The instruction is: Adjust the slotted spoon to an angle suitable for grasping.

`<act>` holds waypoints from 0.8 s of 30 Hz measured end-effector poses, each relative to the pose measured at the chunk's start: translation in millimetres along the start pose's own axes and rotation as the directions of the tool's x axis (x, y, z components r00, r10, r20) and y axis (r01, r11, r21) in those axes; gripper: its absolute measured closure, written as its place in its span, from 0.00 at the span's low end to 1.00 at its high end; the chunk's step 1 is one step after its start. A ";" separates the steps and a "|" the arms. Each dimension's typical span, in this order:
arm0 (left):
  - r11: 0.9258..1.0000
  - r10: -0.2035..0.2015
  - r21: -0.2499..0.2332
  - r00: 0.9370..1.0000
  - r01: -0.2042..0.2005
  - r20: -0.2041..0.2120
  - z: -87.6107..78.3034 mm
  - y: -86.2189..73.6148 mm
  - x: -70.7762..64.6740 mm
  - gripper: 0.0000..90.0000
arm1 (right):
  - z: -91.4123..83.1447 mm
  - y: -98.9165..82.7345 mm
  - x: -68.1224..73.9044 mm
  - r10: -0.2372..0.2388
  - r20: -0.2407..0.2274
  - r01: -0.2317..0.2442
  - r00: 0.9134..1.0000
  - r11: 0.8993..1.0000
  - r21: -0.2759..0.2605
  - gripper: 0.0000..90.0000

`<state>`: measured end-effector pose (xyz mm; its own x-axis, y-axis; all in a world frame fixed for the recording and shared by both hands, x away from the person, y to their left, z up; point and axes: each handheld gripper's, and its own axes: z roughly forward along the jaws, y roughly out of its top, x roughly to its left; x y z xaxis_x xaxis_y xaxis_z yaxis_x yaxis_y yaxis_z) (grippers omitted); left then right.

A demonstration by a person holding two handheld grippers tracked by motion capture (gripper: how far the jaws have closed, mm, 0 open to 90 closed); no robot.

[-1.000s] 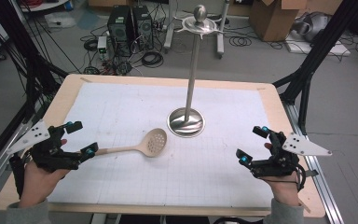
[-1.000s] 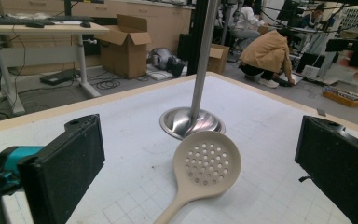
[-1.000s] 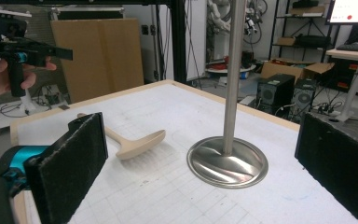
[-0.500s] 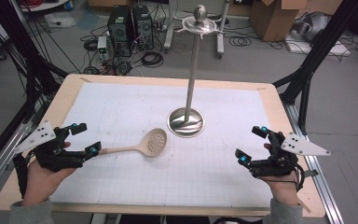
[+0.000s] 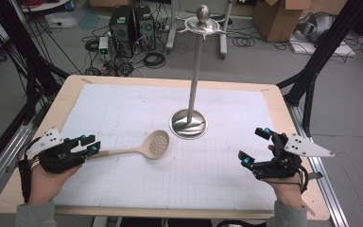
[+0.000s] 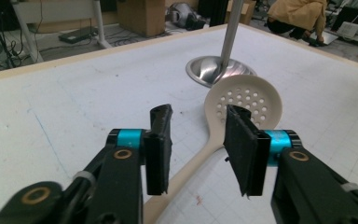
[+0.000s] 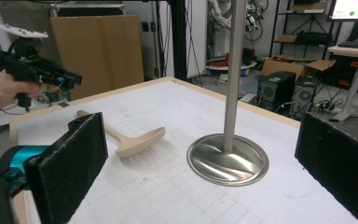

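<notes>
At the near left edge of the table (image 5: pixel 66 101), a hand holds the left tool (image 5: pixel 90 144) low over the white gridded sheet (image 5: pixel 123 113), pointing toward the middle. Its jaws have just been closing and now stand narrow on either side of the handle of a beige slotted spoon (image 5: pixel 144 148). In the left gripper view the handle runs up between the two black pads (image 6: pixel 159 149) with a gap on each side, so the pads do not yet press on it.

At the near right edge, the other hand holds the right tool (image 5: pixel 255 146) just above the table. Its jaws are spread wide with nothing between them, which the right gripper view also shows.

The spoon lies flat on the sheet, left of the middle. Its handle end points at the left tool and its round perforated bowl rests farther in, near the foot of a metal stand (image 5: pixel 189 124) but apart from it. In the right gripper view the spoon (image 7: pixel 130 139) is seen edge-on, left of the stand's base.

The stand rises upright from a round shiny base at the middle of the table, a thin pole ending in a knob with short arms.

Beyond the far edge, computer towers (image 5: pixel 131 26), cables and cardboard boxes (image 5: pixel 276 19) sit on the floor.
</notes>
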<state>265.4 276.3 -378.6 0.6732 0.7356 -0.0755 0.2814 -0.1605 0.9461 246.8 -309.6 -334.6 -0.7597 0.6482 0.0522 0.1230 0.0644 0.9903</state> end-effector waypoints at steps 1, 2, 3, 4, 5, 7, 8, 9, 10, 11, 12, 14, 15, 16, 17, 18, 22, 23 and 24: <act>1.000 0.000 0.000 1.000 0.000 0.000 0.0 0.0 0.0 0.73 | 0.0 0.0 0.0 0.000 0.000 0.000 1.000 1.000 0.000 0.01; 1.000 0.004 0.010 1.000 -0.004 -0.008 1.0 -2.5 0.4 0.76 | 0.4 0.0 0.0 0.000 -0.002 0.000 1.000 1.000 0.000 0.01; 1.000 0.004 0.010 1.000 -0.004 -0.008 1.0 -2.5 0.4 0.78 | 0.4 0.0 0.0 0.000 -0.002 0.000 1.000 1.000 0.000 0.01; 1.000 0.006 0.023 1.000 -0.005 -0.014 1.7 -5.0 1.5 0.81 | 0.9 0.3 0.2 0.000 -0.004 0.000 1.000 1.000 -0.002 0.01; 1.000 0.006 0.023 1.000 -0.005 -0.014 1.7 -5.0 1.5 0.83 | 1.0 0.4 0.2 -0.001 -0.003 0.001 1.000 1.000 -0.002 0.01; 0.999 0.013 0.044 1.000 -0.012 -0.020 2.8 -9.1 3.1 0.88 | 1.7 0.4 0.3 0.001 -0.007 -0.001 1.000 1.000 -0.001 0.01; 0.999 0.013 0.044 1.000 -0.012 -0.020 2.8 -9.1 3.1 0.90 | 2.1 0.3 -0.1 -0.004 -0.007 0.004 1.000 1.000 0.000 0.01; 0.999 0.015 0.048 1.000 -0.014 -0.022 3.1 -10.6 3.5 0.90 | 2.1 0.3 -0.1 -0.004 -0.007 0.004 1.000 1.000 0.000 0.01; 0.998 0.018 0.056 1.000 -0.017 -0.022 3.4 -12.3 4.4 0.93 | 3.7 0.1 0.1 -0.001 -0.010 0.001 1.000 1.000 0.003 0.01; 0.998 0.017 0.059 1.000 -0.016 -0.025 3.6 -13.2 4.8 0.93 | 3.7 0.1 0.1 -0.001 -0.010 0.001 1.000 1.000 0.003 0.01; 0.997 0.021 0.068 0.999 -0.019 -0.025 4.0 -15.9 5.7 0.95 | 4.7 0.0 0.3 -0.002 -0.014 0.002 1.000 1.000 0.007 0.01; 0.997 0.025 0.076 0.999 -0.023 -0.025 4.4 -17.0 6.1 0.96 | 5.6 0.1 0.2 -0.005 -0.012 0.005 1.000 1.000 0.006 0.01; 0.996 0.026 0.085 0.999 -0.024 -0.024 4.8 -18.5 6.6 0.96 | 5.6 0.1 0.2 -0.005 -0.012 0.005 1.000 1.000 0.006 0.01; 0.996 0.020 0.091 1.000 -0.019 -0.020 5.5 -21.1 7.6 0.97 | 6.1 0.3 0.7 -0.001 -0.014 0.001 1.000 1.000 0.005 0.01; 0.996 0.020 0.091 1.000 -0.019 -0.020 5.5 -21.1 7.6 0.97 | 6.1 0.3 0.7 -0.001 -0.014 0.001 1.000 1.000 0.005 0.01; 0.994 0.019 0.104 1.000 -0.017 -0.018 6.5 -24.5 9.3 0.98 | 6.3 0.5 0.7 0.000 -0.016 0.000 1.000 1.000 0.006 0.01; 0.991 0.017 0.132 1.000 -0.015 -0.015 10.3 -30.8 10.0 0.98 | 7.2 0.9 0.8 0.002 -0.017 -0.001 1.000 1.000 0.007 0.01; 0.991 0.017 0.132 1.000 -0.015 -0.015 10.3 -30.8 10.0 0.98 | 7.2 0.9 0.8 0.002 -0.017 -0.001 1.000 1.000 0.007 0.01; 0.988 0.016 0.151 1.000 -0.013 -0.016 12.5 -34.0 10.6 0.98 | 8.3 0.8 0.3 -0.004 -0.022 0.004 1.000 1.000 0.007 0.01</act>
<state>271.6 281.4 -415.6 0.6666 0.7433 -0.0557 0.3724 -0.2674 0.8887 252.0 -303.1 -334.9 -0.7740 0.6312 0.0512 0.1245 0.0723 0.9896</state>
